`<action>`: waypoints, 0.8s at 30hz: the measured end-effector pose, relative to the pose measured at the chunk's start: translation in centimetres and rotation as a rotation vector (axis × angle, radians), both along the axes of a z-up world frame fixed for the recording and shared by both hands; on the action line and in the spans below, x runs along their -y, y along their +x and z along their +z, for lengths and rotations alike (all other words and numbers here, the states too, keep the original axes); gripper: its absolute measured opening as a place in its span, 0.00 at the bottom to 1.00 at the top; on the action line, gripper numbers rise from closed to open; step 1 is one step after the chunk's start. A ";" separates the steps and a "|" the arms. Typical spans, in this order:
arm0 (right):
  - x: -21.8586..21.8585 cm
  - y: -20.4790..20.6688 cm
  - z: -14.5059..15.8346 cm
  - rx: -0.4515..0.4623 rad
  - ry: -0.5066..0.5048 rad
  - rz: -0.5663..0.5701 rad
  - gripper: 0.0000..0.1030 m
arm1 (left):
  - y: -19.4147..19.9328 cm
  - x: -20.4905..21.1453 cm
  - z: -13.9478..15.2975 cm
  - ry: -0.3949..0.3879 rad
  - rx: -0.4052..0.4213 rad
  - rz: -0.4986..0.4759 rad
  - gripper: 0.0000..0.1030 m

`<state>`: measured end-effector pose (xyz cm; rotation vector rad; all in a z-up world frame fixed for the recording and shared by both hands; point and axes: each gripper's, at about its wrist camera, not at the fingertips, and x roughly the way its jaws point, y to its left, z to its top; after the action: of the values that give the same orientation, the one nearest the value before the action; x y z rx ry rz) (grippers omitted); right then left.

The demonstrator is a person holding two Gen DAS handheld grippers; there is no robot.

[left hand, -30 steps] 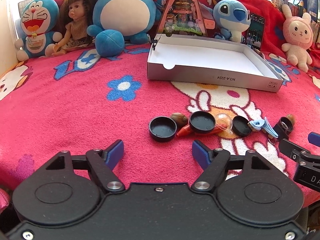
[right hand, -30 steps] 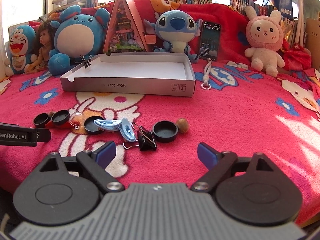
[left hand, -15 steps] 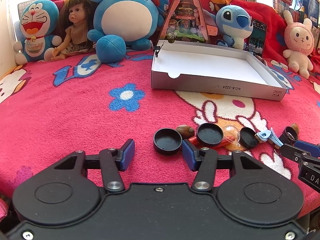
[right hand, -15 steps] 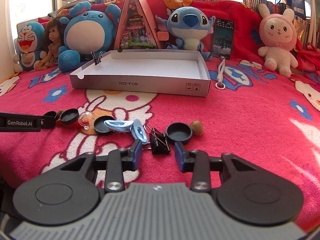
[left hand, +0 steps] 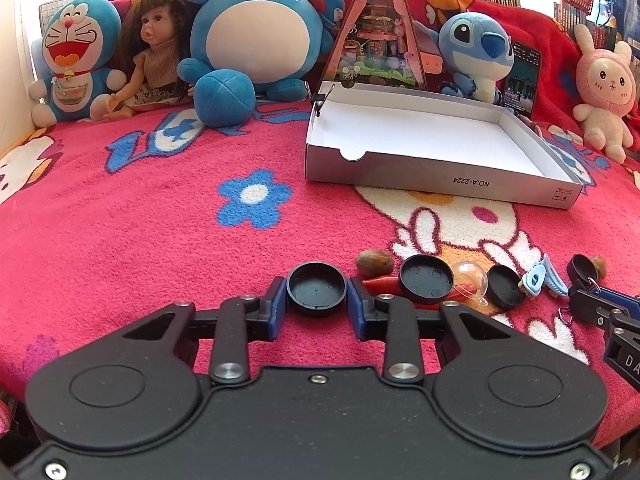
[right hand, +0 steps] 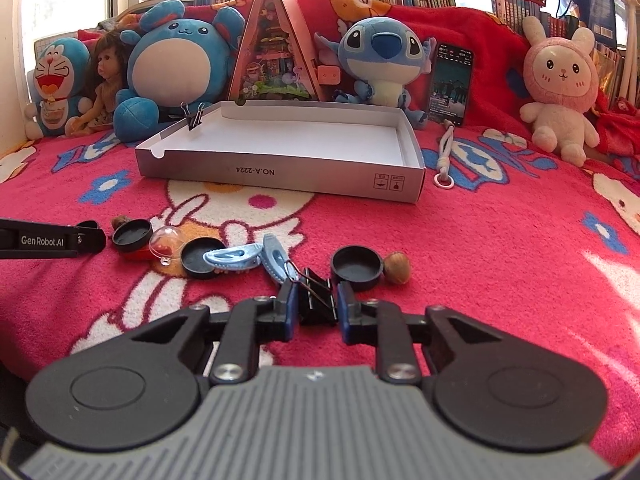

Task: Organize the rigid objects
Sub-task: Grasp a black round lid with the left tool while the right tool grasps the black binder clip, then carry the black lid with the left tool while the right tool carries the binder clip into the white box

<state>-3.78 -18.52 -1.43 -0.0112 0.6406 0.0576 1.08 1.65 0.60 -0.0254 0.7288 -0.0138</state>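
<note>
Since a second ago both tongs have narrowed from wide open. The left tongs (left hand: pixel 317 305) now pinch a black cap (left hand: pixel 317 289) between their blue pads, both touching its rim. The right tongs (right hand: pixel 317 309) close on a black binder clip (right hand: pixel 318 305), its wire handles pointing toward 11 o'clock. Only the right view shows the nut (right hand: pixel 397 267) beside another cap (right hand: pixel 356 267). At 12 o'clock sits the white box (right hand: pixel 280 172) on the pink blanket (left hand: pixel 140 220).
</note>
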 end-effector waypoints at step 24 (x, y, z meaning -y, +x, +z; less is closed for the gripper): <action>2.4 3.2 4.3 0.046 0.090 -0.060 0.24 | 4.1 -1.3 4.8 -0.052 0.071 -0.045 0.30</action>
<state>-0.62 -20.95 2.86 0.0935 0.5919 0.0281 5.23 2.92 5.36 -0.0582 0.6579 -0.0763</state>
